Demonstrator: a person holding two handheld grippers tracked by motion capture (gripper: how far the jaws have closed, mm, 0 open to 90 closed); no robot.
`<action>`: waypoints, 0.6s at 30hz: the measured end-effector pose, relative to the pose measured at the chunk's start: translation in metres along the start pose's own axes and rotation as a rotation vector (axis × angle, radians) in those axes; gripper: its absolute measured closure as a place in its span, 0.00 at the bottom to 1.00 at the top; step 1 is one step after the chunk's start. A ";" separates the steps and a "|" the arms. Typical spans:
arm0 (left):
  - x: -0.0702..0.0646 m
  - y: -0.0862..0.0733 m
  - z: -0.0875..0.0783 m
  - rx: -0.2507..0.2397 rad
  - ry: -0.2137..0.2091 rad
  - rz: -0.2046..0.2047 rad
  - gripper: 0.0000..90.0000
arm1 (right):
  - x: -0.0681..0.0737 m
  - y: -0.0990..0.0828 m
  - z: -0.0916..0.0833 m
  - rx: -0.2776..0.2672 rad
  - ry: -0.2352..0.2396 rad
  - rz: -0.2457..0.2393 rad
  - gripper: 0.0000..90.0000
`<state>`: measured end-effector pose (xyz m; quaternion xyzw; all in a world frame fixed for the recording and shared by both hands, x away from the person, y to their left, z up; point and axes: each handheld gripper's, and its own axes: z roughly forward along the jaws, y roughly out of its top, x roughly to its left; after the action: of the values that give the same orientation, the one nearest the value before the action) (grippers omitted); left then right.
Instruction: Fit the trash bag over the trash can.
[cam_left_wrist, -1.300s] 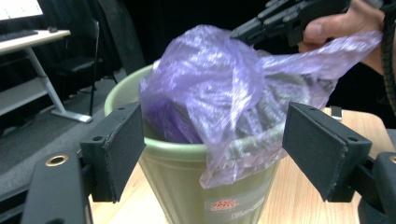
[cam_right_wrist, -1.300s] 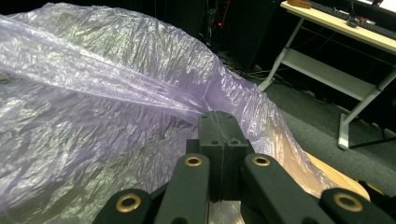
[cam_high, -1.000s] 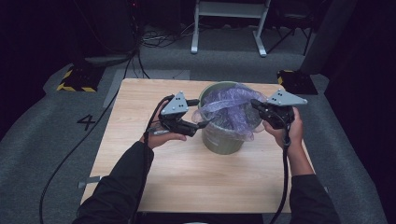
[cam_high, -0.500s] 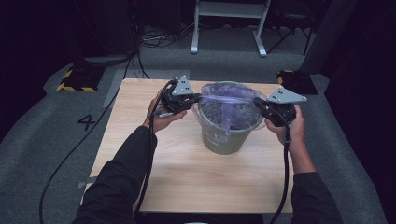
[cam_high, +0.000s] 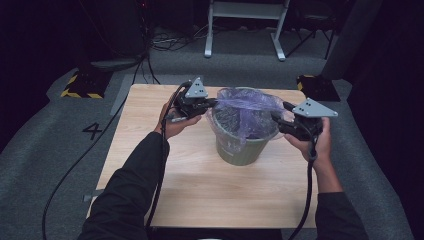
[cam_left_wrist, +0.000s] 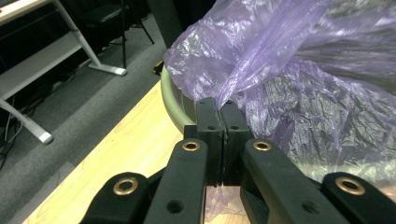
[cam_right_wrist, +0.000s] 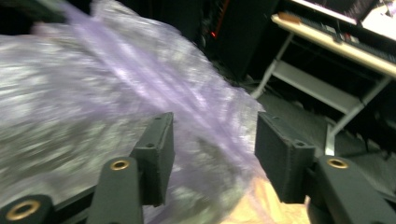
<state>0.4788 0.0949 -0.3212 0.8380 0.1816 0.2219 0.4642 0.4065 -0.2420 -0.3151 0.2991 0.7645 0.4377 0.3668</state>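
Note:
A green bucket (cam_high: 240, 150) lined with a purple plastic bag (cam_high: 247, 112) stands in the middle of the wooden table (cam_high: 200, 190). My left gripper (cam_high: 212, 102) is at the bucket's left rim. In the left gripper view it (cam_left_wrist: 222, 107) is shut on a pinched fold of the bag (cam_left_wrist: 317, 84), just above the green rim (cam_left_wrist: 170, 100). My right gripper (cam_high: 277, 116) is at the right rim. Its jaws have just been opening. In the right gripper view it (cam_right_wrist: 212, 140) stands open, and the blurred bag film (cam_right_wrist: 93, 93) lies between and behind the pads, unpressed.
Cables trail from both grippers over the table's near edge. Beyond the far edge are a white metal stand (cam_high: 245, 30) and two yellow-and-black blocks (cam_high: 80, 85) on grey floor. A "4" (cam_high: 93, 131) is marked on the floor at the left.
My left gripper moved from the bucket's front left up to the left rim and shut on the bag, pulling a fold taut. My right gripper's jaws opened and let go of the bag.

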 end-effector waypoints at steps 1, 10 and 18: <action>0.000 0.000 0.000 0.004 0.002 0.003 0.99 | 0.003 -0.001 -0.005 -0.011 0.016 -0.003 0.47; -0.001 -0.001 0.002 0.008 -0.010 -0.005 0.99 | 0.022 -0.011 -0.037 -0.124 0.153 -0.031 0.42; -0.002 -0.001 0.002 0.005 -0.015 -0.012 0.99 | 0.046 -0.009 -0.029 -0.102 0.227 -0.095 0.40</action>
<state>0.4783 0.0932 -0.3231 0.8398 0.1838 0.2121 0.4647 0.3563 -0.2231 -0.3273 0.1922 0.7912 0.4890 0.3130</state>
